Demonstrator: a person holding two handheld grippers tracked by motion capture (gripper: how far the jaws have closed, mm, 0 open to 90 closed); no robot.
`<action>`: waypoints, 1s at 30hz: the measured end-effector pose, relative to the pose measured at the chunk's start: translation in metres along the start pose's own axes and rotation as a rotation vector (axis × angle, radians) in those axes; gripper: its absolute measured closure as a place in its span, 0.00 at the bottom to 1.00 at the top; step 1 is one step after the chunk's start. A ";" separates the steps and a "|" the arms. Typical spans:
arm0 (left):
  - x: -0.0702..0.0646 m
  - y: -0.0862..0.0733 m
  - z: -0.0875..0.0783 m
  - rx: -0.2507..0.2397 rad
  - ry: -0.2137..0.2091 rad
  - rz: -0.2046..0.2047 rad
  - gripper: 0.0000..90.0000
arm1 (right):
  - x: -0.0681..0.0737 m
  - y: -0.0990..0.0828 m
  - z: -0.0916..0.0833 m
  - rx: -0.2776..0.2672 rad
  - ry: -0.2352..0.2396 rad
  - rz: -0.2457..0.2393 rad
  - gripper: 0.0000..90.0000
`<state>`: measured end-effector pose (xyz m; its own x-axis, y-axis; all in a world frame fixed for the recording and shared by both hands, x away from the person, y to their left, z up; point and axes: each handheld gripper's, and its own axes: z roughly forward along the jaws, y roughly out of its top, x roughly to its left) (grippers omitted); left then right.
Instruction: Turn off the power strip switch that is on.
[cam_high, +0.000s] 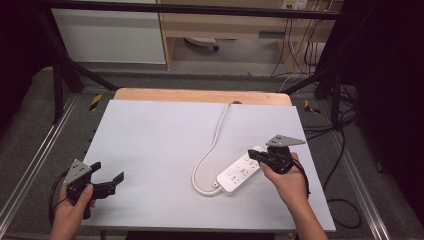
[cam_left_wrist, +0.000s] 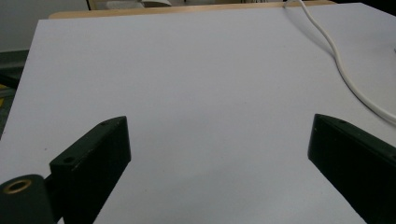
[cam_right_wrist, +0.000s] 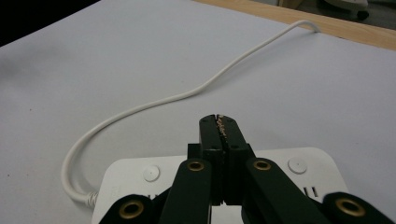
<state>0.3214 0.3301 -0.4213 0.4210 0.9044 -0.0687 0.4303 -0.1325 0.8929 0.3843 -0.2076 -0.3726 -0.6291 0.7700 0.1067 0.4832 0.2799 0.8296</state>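
Right gripper (cam_high: 256, 156): jaws fully closed, pads pressed together w/ nothing between; in the right gripper view (cam_right_wrist: 220, 122) they stand over the power strip's top face, tip just past its far long edge. Whether they touch the strip, can't tell. Held by the right hand (cam_high: 285, 181), coming in from the bottom edge of the high view.

Left gripper (cam_high: 109, 180): jaws spread wide, nothing in the gap; in the left gripper view (cam_left_wrist: 219, 144) bare white surface between them. Left hand (cam_high: 75, 205) holds it at the near-left corner of the table, well apart from the strip.

Count: 2 grippers, 2 hands, 1 power strip (cam_high: 241, 171), 1 white cable (cam_high: 212, 145), 1 table (cam_high: 150, 140). On the strip, 2 round buttons show in the right gripper view, plus slot pairs near the bottom edge.

Strip lies flat, right of centre, near half of the table, set diagonally: cable end toward near-left, other end under the right gripper. Cable leaves that near-left end, loops out to the left, then runs up toward the far edge and drops over it close to the wooden strip (cam_high: 200, 95).

Edges & room: strip's right end sits near the table's right edge but still on the surface. Left & centre of the white top are bare, broad open area btw. the 2 grippers. Far half is open apart from the cable. Black frame bars (cam_high: 60, 75) flank the table's far corners.
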 end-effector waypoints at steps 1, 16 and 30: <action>0.000 0.000 0.000 0.001 0.000 0.000 0.06 | 0.000 0.000 0.001 0.005 0.000 -0.002 1.00; 0.000 0.000 0.000 0.002 0.002 0.000 0.06 | 0.004 0.000 0.021 0.081 0.003 -0.015 1.00; 0.000 0.000 0.001 0.007 0.001 0.002 0.06 | 0.004 -0.007 0.037 0.153 -0.004 -0.019 1.00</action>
<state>0.3217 0.3299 -0.4221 0.4213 0.9044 -0.0669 0.4353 -0.1370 0.8898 0.4013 -0.1849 -0.3981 -0.6367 0.7659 0.0897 0.5586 0.3780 0.7383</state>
